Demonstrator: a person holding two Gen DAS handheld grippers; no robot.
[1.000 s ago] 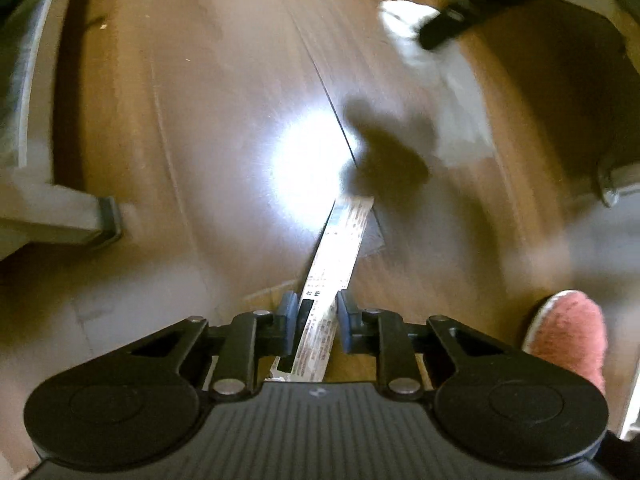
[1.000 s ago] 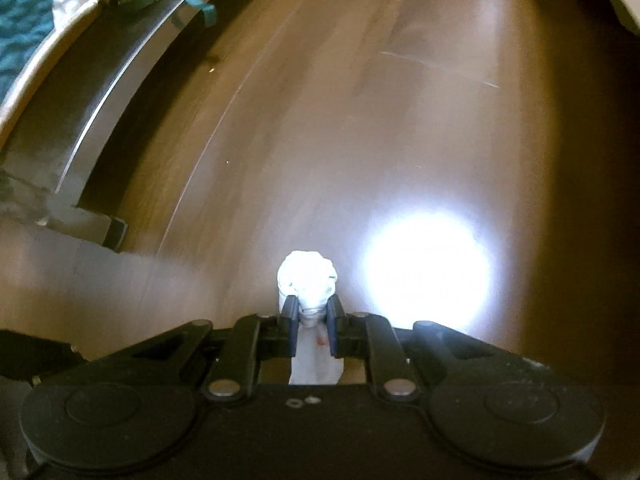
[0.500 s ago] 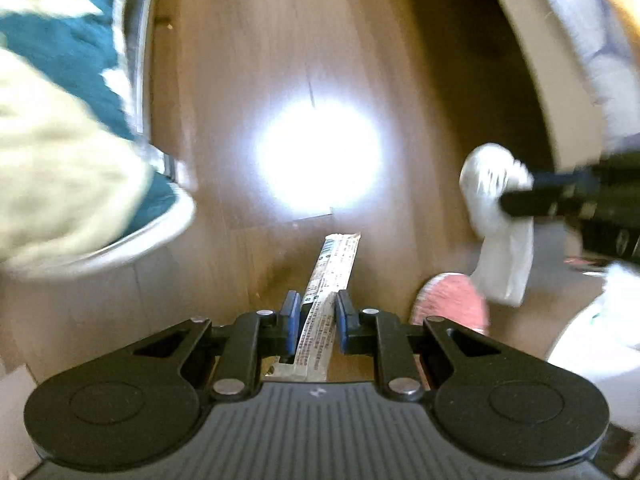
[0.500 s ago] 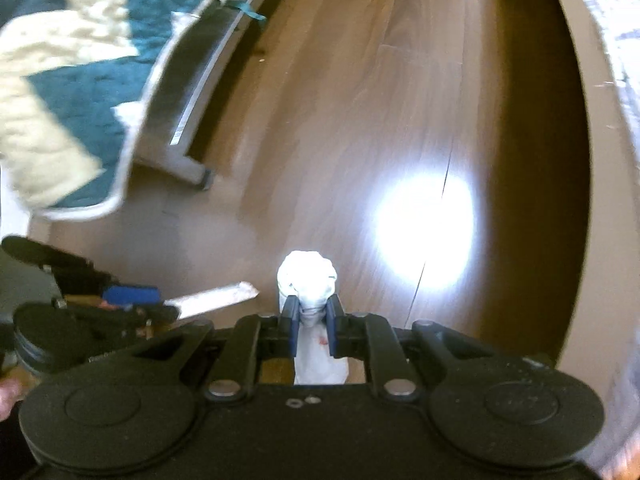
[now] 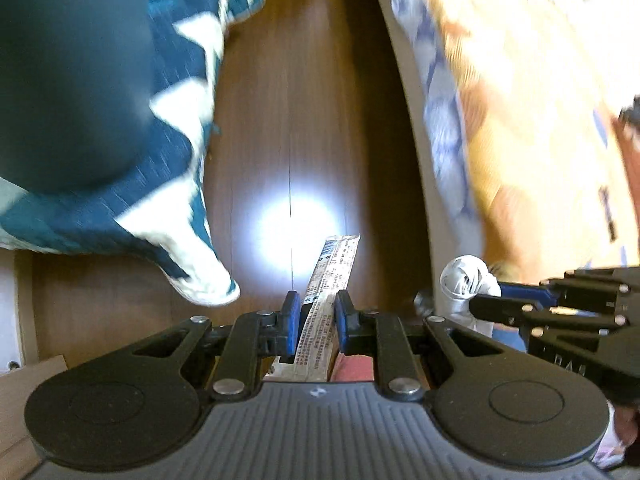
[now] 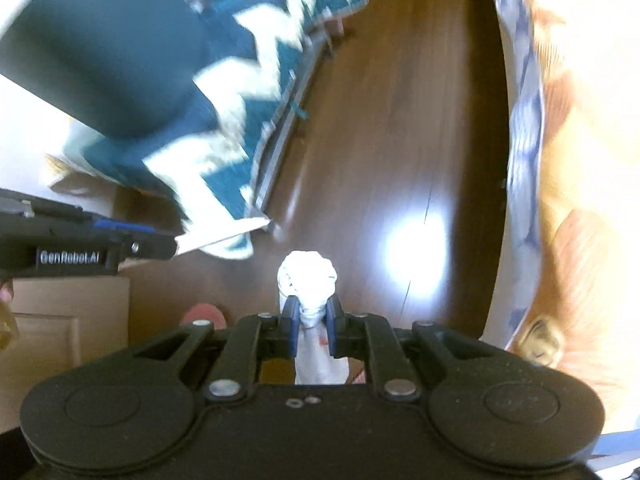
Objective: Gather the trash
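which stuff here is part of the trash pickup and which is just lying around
Part of the job:
- long printed paper wrapper strip, clamped in the left gripper
- crumpled white tissue wad, clamped in the right gripper

Just lying about:
- teal and cream patterned quilt
- orange and blue patterned bedding
- pink slipper
- brown wooden floor
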